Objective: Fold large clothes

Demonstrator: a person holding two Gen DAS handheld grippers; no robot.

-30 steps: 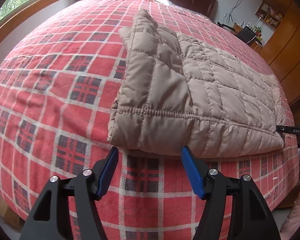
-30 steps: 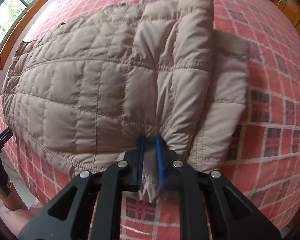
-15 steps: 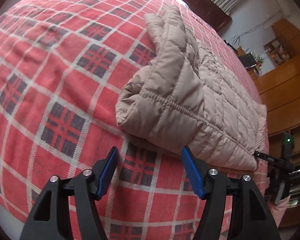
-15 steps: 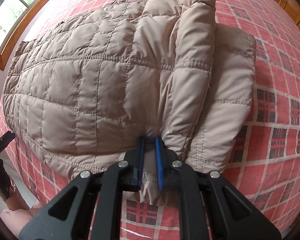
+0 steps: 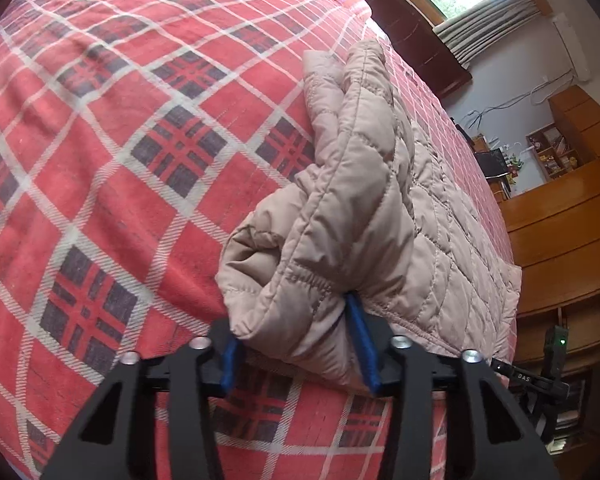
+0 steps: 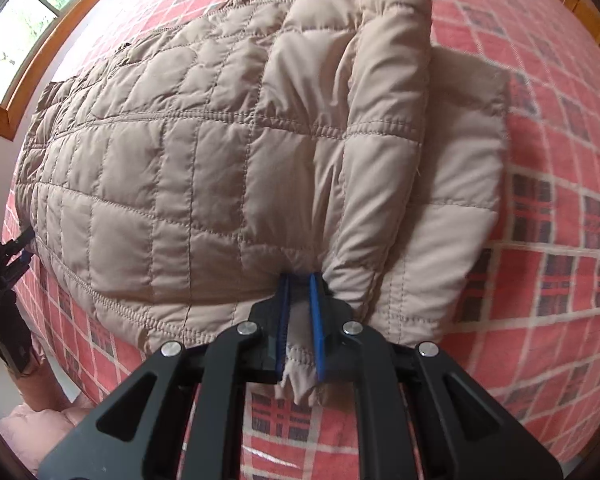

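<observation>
The beige quilted jacket [image 6: 204,168] lies partly folded on the red plaid bedspread [image 5: 112,168], its long edge near the bedspread's front edge. The right gripper [image 6: 299,328] is pinched narrow on a bunched tab of the jacket's hem, with fabric hanging out below its blue pads [image 6: 318,340]. The left gripper [image 5: 296,344] stands wide, its fingers straddling the rolled corner of the jacket at the opposite end, not yet clamped as far as I can judge. The risk: the puffy, slick fabric is thick there, so closing may catch only the outer layer, letting the inner layers sag and the fold skew; the right's small bite could also slip under a pull.
</observation>
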